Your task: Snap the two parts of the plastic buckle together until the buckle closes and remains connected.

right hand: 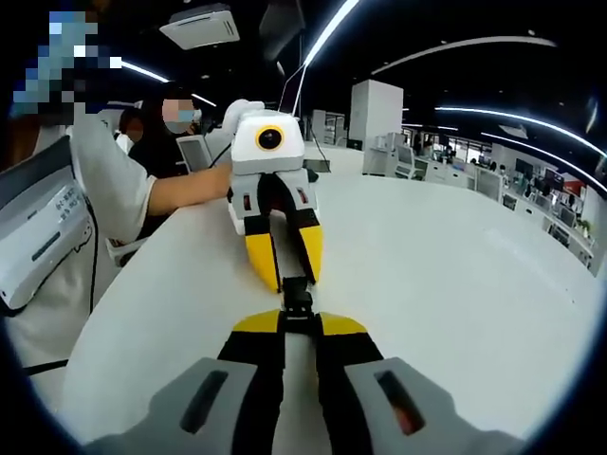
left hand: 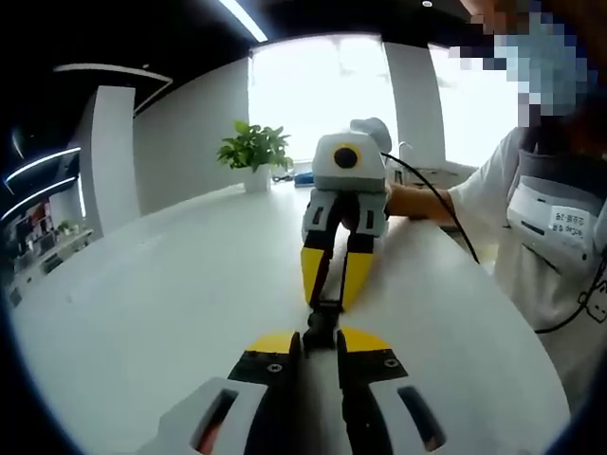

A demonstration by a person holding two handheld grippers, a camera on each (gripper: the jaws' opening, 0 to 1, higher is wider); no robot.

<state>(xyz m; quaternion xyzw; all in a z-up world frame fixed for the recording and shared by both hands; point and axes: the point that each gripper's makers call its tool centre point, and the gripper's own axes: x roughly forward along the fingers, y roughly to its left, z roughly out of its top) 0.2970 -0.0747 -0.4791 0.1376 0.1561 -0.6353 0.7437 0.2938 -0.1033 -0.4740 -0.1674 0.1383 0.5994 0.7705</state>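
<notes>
The buckle (left hand: pixel 322 320) hangs just above the white table (left hand: pixel 171 284), caught between your two grippers, which face each other nose to nose; in the right gripper view it shows as a short black bar (right hand: pixel 296 299) running from one pair of tips to the other. It looks black, hard and slightly ribbed, a flat narrow piece of moulded plastic, and whether its two halves have already latched I cannot tell, since the join sits in shadow between the yellow tips. Your left gripper (left hand: pixel 321 339) is clamped on the near end of it, jaws drawn in to a narrow slot, and your right gripper (right hand: pixel 302 325) pinches the opposite end the same way. To seat it well, I would keep both ends on one straight line and push them squarely toward each other, since any twist would likely make the prongs bind against the socket mouth. Press steadily rather than jabbing; smooth plastic in smooth pads may slip if you lever it. Hold it low over the table so it is seen from both sides. The gripper tips are glossy yellow wedges on matte black fingers with grey and white housings behind. The table is a broad, smooth, rounded white slab, faintly reflective, with a potted plant (left hand: pixel 254 152) well off at its far edge.
</notes>
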